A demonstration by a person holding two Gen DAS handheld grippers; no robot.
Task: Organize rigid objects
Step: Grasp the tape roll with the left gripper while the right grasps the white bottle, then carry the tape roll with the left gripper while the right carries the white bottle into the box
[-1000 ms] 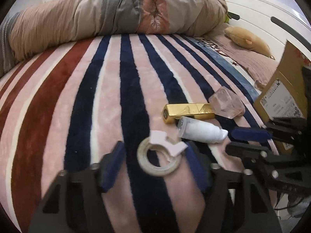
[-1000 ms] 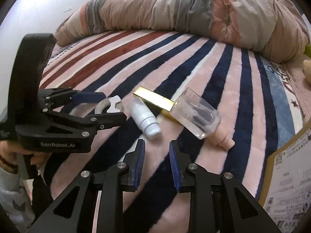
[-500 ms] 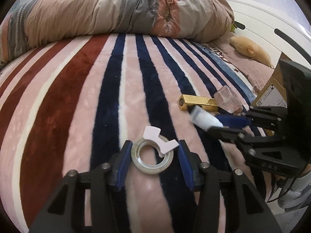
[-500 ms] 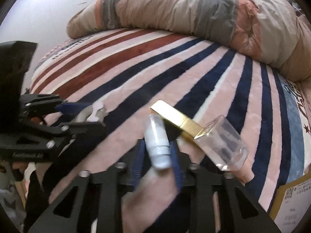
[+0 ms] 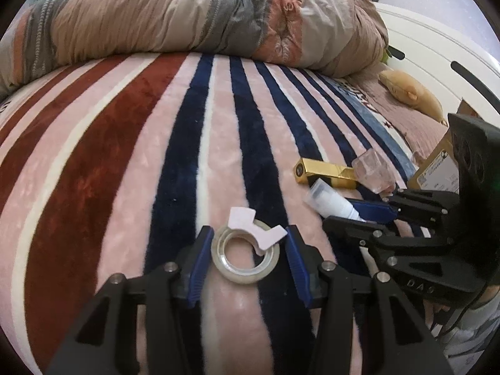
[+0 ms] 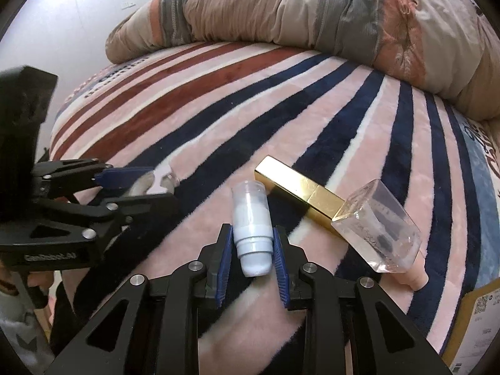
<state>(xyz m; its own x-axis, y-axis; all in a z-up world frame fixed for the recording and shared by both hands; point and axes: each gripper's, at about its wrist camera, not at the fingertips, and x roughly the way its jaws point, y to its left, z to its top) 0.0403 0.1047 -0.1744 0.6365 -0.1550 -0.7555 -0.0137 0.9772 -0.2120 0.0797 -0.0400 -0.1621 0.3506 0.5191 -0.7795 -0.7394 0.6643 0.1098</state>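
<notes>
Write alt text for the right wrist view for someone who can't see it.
The right gripper has its fingers around a white bottle lying on a striped blanket. A gold tube and clear bottle lie to the right of it; the left gripper reaches a tape roll at left.

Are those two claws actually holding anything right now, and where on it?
The right gripper pinches the white bottle at its ribbed neck. The left gripper's fingers straddle the tape roll; whether they grip it cannot be told.
</notes>
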